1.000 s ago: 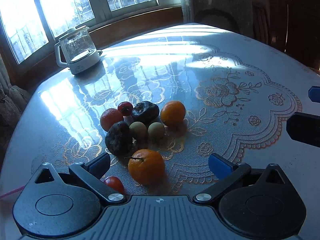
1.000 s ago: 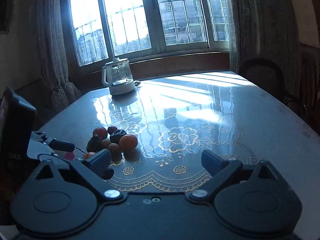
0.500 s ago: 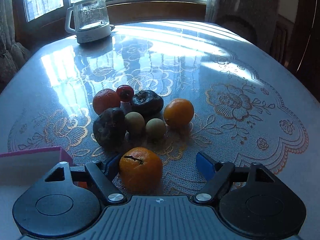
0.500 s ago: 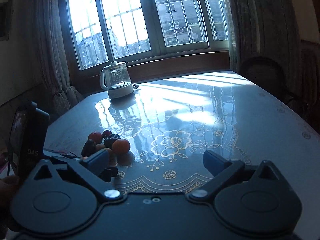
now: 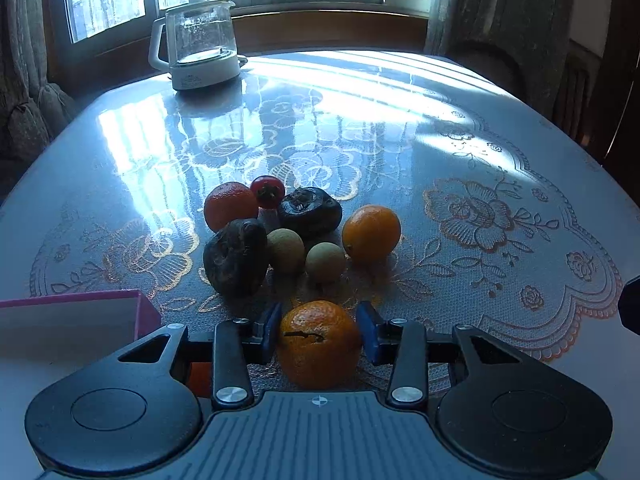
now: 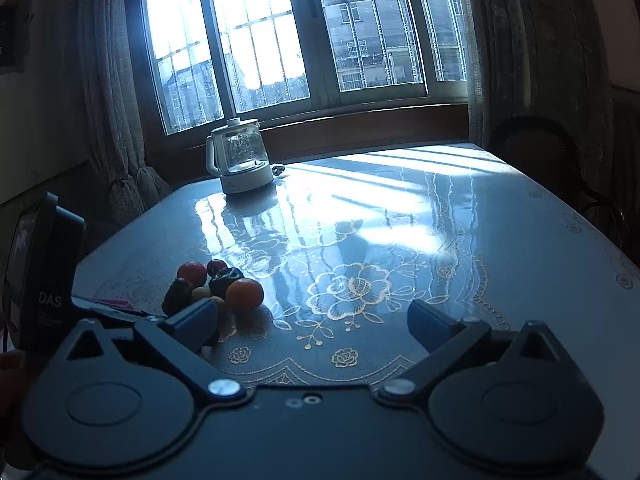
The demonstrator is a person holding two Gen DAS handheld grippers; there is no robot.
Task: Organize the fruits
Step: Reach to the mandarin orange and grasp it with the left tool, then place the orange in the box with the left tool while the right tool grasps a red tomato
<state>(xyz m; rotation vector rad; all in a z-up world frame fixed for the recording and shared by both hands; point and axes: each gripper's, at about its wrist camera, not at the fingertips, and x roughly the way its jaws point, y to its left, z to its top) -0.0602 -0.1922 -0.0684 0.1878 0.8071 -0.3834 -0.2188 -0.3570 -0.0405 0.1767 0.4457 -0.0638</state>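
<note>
In the left wrist view a stemmed tangerine [image 5: 318,344] sits between the blue pads of my left gripper [image 5: 320,320]. Its jaws are closing and both pads touch the fruit's sides. Beyond it lies the fruit pile: an orange [image 5: 372,234], a second orange [image 5: 230,206], a small red fruit [image 5: 267,191], two dark wrinkled fruits [image 5: 310,212] [image 5: 236,256] and two pale round ones [image 5: 285,250] [image 5: 325,262]. My right gripper [image 6: 312,320] hangs open and empty over the lace cloth, right of the pile [image 6: 216,284].
A pink-rimmed box [image 5: 80,320] stands at the near left of the table. A glass kettle [image 5: 198,44] is at the far edge by the window. A red-orange fruit [image 5: 200,376] shows under my left finger. The right gripper's tip [image 5: 630,304] pokes in at the right.
The left jaws have come together from wide open onto the tangerine. The left view has rolled level and the pink box has come into view. The right gripper stays open.
</note>
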